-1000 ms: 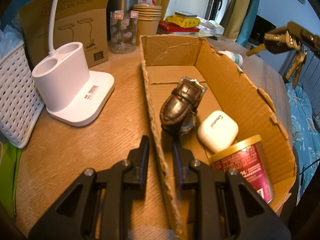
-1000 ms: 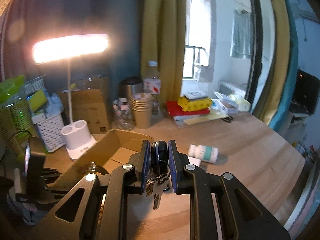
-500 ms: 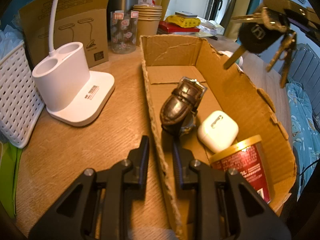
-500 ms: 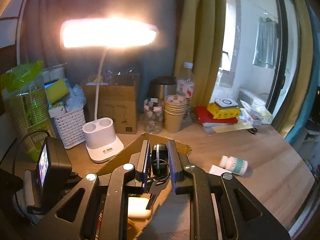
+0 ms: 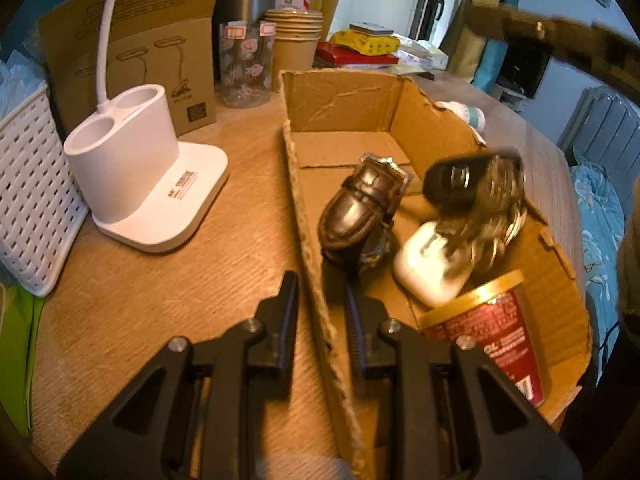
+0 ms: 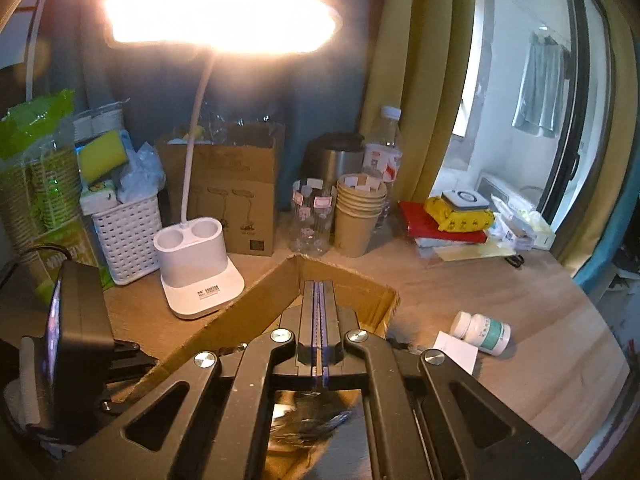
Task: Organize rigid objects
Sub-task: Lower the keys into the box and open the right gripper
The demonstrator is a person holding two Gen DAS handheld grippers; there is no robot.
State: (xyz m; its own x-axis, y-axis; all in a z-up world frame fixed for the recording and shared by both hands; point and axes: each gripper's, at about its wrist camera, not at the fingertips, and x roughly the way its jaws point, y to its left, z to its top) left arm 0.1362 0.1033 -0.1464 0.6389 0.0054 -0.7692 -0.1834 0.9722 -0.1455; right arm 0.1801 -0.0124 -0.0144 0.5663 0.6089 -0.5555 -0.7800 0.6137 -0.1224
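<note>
Left wrist view: left gripper [image 5: 322, 308] jaws clamped on the side wall of the cardboard box [image 5: 344, 96]. Inside sit a watch [image 5: 360, 208], white earbud case [image 5: 430, 264] and red tub [image 5: 488, 332]; blurred keys [image 5: 476, 192] sit over the case.
Right wrist view: right gripper [image 6: 319, 300] pads pressed together, empty, above the box; pill bottle [image 6: 482, 332] on the table [image 6: 540, 320]

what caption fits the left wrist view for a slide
Blurred key bunch drops into the cardboard box whose wall the left gripper clamps.
</note>
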